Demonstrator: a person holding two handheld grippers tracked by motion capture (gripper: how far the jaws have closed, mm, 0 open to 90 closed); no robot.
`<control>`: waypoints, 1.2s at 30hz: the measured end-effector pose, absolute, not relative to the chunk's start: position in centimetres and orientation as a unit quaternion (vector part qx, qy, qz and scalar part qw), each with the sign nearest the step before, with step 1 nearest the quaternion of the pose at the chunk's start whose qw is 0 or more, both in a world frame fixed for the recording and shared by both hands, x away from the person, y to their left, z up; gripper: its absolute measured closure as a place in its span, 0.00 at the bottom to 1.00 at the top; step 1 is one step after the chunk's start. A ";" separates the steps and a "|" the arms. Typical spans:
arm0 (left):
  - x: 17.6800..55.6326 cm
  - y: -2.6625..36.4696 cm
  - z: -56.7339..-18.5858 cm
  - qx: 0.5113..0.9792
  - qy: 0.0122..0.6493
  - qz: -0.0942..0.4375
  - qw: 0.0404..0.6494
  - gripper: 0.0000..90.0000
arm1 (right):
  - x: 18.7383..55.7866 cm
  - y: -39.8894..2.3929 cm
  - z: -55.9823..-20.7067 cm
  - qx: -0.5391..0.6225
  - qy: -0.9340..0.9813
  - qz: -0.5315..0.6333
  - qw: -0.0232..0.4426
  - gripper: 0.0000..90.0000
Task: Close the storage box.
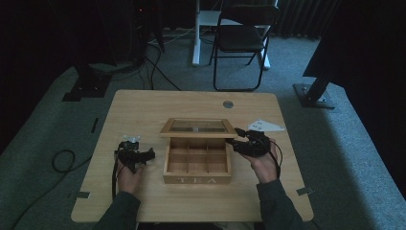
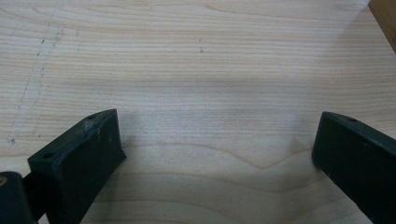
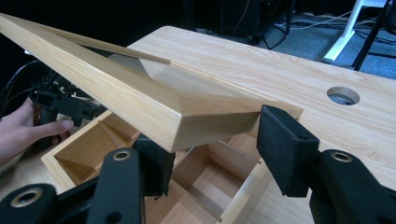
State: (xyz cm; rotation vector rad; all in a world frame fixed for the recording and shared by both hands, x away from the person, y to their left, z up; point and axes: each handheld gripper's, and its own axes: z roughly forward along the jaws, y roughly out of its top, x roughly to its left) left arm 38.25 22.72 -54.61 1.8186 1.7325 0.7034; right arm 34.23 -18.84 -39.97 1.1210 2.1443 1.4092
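Observation:
A wooden tea box [image 1: 197, 179] with empty compartments stands mid-table, "TEA" on its front wall. Its glass-paned lid [image 1: 197, 127] is raised partway, tilted over the box. My right gripper [image 1: 237, 137] comes in from the box's right and is shut on the lid's near right corner. In the right gripper view one jaw sits under the lid [image 3: 154, 107] and the other presses its edge, right gripper [image 3: 215, 149]. My left gripper [image 1: 135, 152] rests on the table left of the box, open, with bare wood between its jaws, left gripper [image 2: 215, 149].
The table [image 1: 143, 105] has a round cable hole [image 1: 228, 104] behind the box. A folding chair [image 1: 242, 38] and stand bases sit on the carpet beyond the table. A cable [image 1: 62, 160] loops on the floor at left.

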 end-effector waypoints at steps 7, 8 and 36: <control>38.2 22.7 -54.6 0.673 0.640 0.260 0.263 0.02 | 34.0 -18.9 -40.3 0.395 0.754 0.497 0.168 0.52; 38.2 22.7 -54.6 0.673 0.640 0.260 0.263 0.02 | 34.0 -18.9 -40.3 0.395 0.754 0.497 0.169 0.52; 38.2 22.7 -54.6 0.673 0.641 0.260 0.263 0.02 | 32.9 -18.9 -41.9 0.396 0.755 0.495 0.163 0.51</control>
